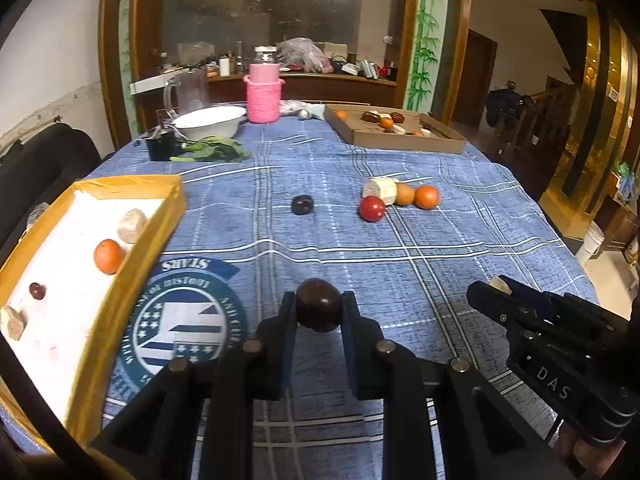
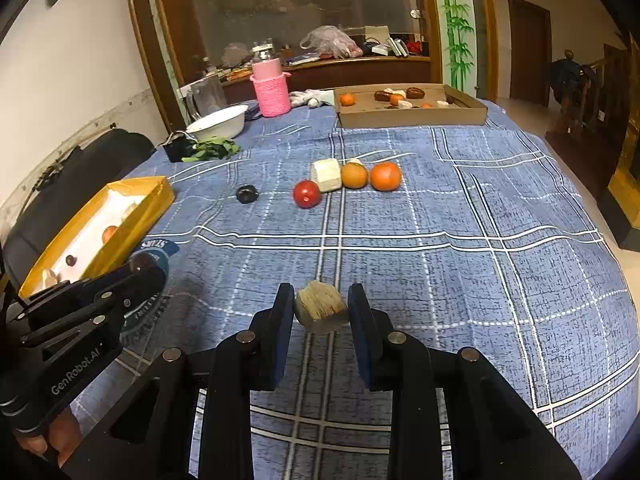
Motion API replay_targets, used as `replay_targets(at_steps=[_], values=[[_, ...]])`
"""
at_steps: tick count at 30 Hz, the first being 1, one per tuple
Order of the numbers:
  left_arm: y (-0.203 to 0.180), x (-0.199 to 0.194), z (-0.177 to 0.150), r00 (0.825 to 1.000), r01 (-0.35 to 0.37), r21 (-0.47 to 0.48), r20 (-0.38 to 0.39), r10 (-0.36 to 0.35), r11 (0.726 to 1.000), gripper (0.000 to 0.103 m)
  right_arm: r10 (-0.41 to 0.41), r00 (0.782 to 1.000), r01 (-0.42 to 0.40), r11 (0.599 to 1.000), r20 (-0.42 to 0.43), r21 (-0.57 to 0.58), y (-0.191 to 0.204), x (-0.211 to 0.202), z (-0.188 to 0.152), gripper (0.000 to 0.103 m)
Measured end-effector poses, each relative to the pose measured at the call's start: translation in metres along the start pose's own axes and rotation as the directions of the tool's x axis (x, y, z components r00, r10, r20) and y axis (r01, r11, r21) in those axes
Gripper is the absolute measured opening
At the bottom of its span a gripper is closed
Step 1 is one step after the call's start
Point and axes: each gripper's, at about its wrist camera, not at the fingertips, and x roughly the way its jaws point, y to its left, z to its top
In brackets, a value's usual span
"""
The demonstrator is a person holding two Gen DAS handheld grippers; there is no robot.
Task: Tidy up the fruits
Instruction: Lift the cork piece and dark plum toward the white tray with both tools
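Observation:
My left gripper [image 1: 319, 312] is shut on a dark brown round fruit [image 1: 318, 305], held above the blue checked cloth just right of the yellow tray [image 1: 132, 264]. The tray holds an orange [image 1: 108, 256], a small dark fruit [image 1: 37, 291] and two pale chunks. My right gripper [image 2: 320, 310] is shut on a pale tan chunk [image 2: 321, 307]. In mid-table lie a dark plum [image 1: 302, 205], a red fruit [image 1: 372, 208], a pale block [image 1: 380, 190] and two oranges [image 1: 426, 196].
A cardboard tray [image 1: 404, 142] with several fruits stands at the far right. A white bowl [image 1: 210, 121], green leaves [image 1: 216, 150], a pink knitted holder with a jar [image 1: 263, 96] and a glass mug stand at the far left. The table edge falls off right.

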Motion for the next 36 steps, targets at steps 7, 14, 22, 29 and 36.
replay_targets(at_steps=[7, 14, 22, 29, 36], values=[[0.013, -0.011, -0.001, 0.999, -0.028, -0.02, 0.019, 0.028, 0.999, 0.023, 0.016, 1.0, -0.016, 1.0, 0.018, -0.02, 0.016, -0.005, 0.005, 0.027], [0.023, -0.019, -0.001, 0.998, -0.058, -0.039, 0.03, 0.06, 0.998, 0.023, 0.034, 0.999, -0.033, 0.999, 0.027, -0.037, 0.03, -0.007, 0.008, 0.027], [0.034, -0.029, -0.001, 0.995, -0.086, -0.053, 0.044, 0.089, 0.995, 0.023, 0.053, 0.998, -0.051, 0.997, 0.036, -0.061, 0.045, -0.01, 0.01, 0.027], [0.047, -0.033, 0.001, 0.992, -0.111, -0.075, 0.048, 0.115, 0.991, 0.023, 0.062, 0.997, -0.059, 0.995, 0.037, -0.077, 0.055, -0.008, 0.013, 0.027], [0.058, -0.032, 0.0, 0.989, -0.136, -0.092, 0.037, 0.14, 0.986, 0.023, 0.071, 0.997, -0.068, 0.993, 0.029, -0.095, 0.066, -0.006, 0.014, 0.027]])
